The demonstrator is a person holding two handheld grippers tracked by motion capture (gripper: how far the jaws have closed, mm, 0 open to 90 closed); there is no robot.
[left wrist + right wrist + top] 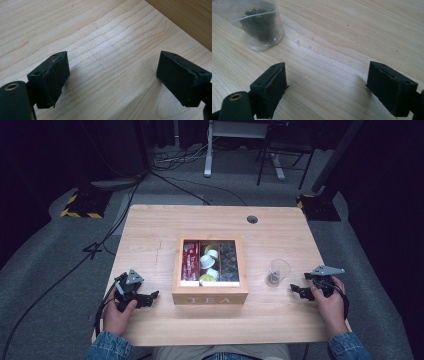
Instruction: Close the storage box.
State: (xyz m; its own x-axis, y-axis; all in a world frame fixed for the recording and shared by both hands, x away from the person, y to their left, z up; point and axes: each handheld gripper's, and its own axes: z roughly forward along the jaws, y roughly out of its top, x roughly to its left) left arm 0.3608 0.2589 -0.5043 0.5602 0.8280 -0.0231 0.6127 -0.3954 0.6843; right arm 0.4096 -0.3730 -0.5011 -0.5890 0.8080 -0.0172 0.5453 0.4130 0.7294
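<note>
Beyond the right gripper (327, 82), ahead-left of its spread jaws, stands the glass (259, 25).

Table (150, 230): light wood with plain grain, rectangular, round cable hole (252, 219) near its far edge
Tea box (210, 296): wooden, marked TEA on the front wall, stands at the middle of the table, holds red packets, pale capsules and dark capsules in three compartments
Glass (277, 272): clear, upright, just right of the tea box and apart from it, dark bits at its bottom
Left hand-held gripper (152, 295): rests on the table left of the box
Right hand-held gripper (294, 289): rests on the table right of the glass
</note>
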